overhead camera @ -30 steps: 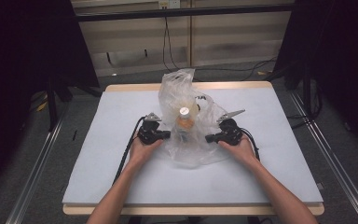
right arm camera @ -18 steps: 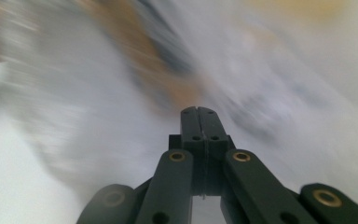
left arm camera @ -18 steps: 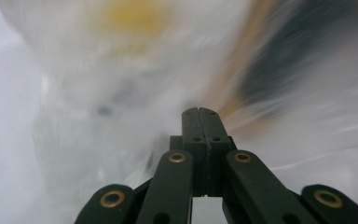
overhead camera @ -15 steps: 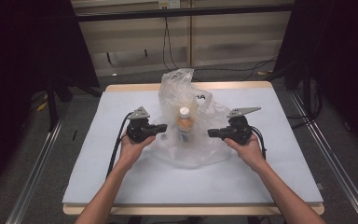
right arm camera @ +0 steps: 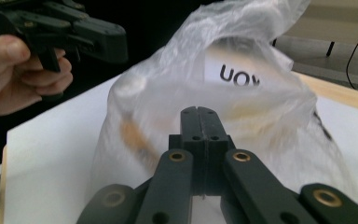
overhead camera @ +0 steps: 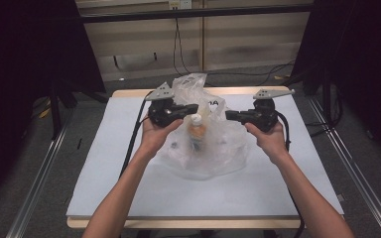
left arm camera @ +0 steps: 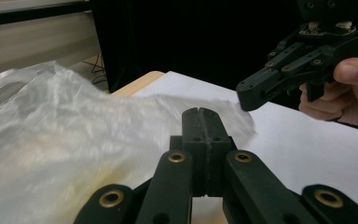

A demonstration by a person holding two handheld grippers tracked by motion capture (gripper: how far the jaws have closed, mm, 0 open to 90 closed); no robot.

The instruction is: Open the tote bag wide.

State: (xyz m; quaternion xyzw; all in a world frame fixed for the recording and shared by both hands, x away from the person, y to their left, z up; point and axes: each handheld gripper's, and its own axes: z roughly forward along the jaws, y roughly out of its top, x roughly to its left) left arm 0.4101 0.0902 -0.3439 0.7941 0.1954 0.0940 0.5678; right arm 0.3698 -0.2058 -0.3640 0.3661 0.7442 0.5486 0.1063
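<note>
Clear plastic bag (overhead camera: 206, 144) with an upright bottle (overhead camera: 196, 130) inside, resting near the far middle of the white table (overhead camera: 129, 198). I hold the left gripper (overhead camera: 191, 107) at the bag's left upper edge and the right gripper (overhead camera: 230, 115) at its right upper edge, tips pointing inward at each other, both raised above the bag's base. Both sets of jaws are pressed fully together; in the gripper views I cannot tell whether film is pinched between them. The bottle's long axis stands vertical, nearer my left gripper. Both forearms reach forward, wrists level.
</note>
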